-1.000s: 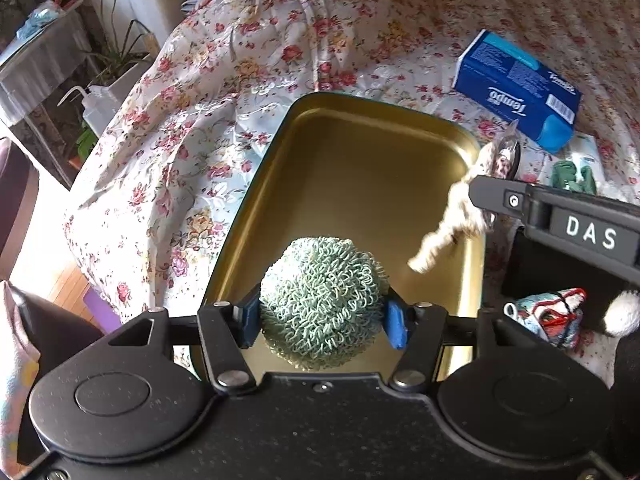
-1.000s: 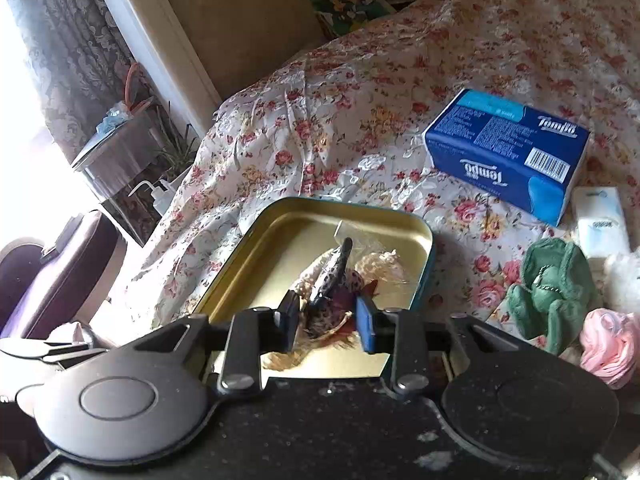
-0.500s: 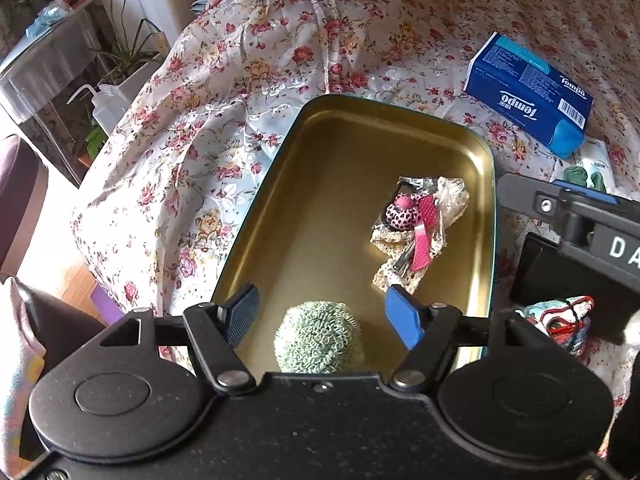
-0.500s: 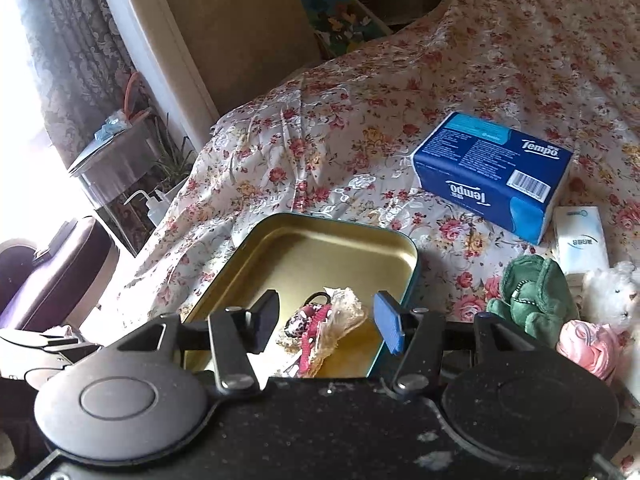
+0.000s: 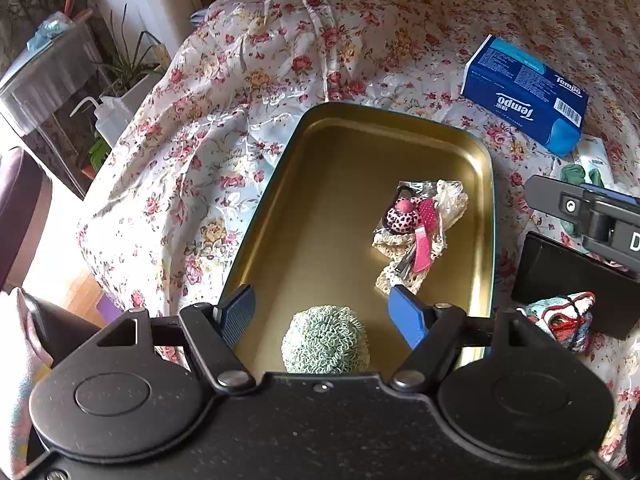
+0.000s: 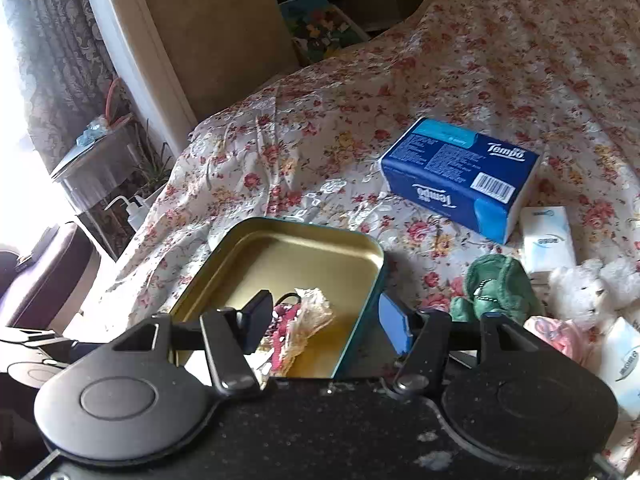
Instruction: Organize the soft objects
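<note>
Gold tin tray (image 5: 344, 168) looks smooth shiny metal, with a nubby knitted green ball (image 5: 325, 340) inside it, on glossy floral cloth (image 5: 224, 92)

A green knitted ball (image 5: 325, 339) is lying in the gold tin tray (image 5: 332, 168) at its near end. A lace-and-pink bagged bundle (image 5: 420, 232) is resting against the tray's right wall, well apart.

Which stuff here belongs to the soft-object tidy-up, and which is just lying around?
Job:
gold metal tin
green knitted ball
pink leopard-print hair accessory in lace
green plush toy
white fluffy toy
pink soft thing

Lying about:
blue Tempo tissue box
white tissue pack
potted plant
</note>
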The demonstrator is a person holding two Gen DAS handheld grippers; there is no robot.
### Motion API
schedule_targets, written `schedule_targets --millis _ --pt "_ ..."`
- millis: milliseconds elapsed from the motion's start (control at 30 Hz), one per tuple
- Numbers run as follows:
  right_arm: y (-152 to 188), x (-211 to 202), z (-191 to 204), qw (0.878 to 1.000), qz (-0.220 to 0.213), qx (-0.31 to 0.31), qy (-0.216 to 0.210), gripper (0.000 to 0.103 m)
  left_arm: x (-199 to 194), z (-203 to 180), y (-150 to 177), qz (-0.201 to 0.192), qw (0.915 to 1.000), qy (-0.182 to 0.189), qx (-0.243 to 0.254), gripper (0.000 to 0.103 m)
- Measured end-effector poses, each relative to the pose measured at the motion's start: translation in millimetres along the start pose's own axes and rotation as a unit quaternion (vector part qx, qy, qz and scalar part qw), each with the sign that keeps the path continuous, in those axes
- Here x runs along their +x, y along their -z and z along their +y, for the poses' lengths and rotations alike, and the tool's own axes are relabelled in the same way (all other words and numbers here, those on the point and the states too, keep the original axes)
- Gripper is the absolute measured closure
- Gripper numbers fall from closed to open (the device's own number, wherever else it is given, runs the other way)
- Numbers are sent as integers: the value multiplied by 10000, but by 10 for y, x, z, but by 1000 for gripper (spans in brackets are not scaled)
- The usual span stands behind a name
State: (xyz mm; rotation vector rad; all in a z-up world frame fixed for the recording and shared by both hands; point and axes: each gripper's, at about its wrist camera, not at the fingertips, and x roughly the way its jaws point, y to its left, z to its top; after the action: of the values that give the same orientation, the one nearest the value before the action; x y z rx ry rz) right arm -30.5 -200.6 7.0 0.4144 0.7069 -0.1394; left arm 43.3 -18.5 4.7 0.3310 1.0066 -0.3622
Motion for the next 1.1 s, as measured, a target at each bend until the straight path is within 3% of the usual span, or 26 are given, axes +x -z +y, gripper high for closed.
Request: schedule_targets --millis 200,533,767,933,1100 --pt "16 -103 -33 9996 -159 -35 211 31 -87 -88 12 -150 9997 50 159 32" --pt "-24 -363 -186 9956 -480 -138 791 0 -229 -320 74 -395 9969 310 602 29" --pt "7 -511 -447 9926 -468 27 1124 0 -241 -532 181 -363 9926 569 1014 28" --pt "88 -673 -657 9843 -589 208 1652 0 -216 -689 247 -285 9892 697 1258 28" --pt "99 -755 -941 9773 -432 652 1970 0 -171 -826 277 -110 9877 811 1334 28"
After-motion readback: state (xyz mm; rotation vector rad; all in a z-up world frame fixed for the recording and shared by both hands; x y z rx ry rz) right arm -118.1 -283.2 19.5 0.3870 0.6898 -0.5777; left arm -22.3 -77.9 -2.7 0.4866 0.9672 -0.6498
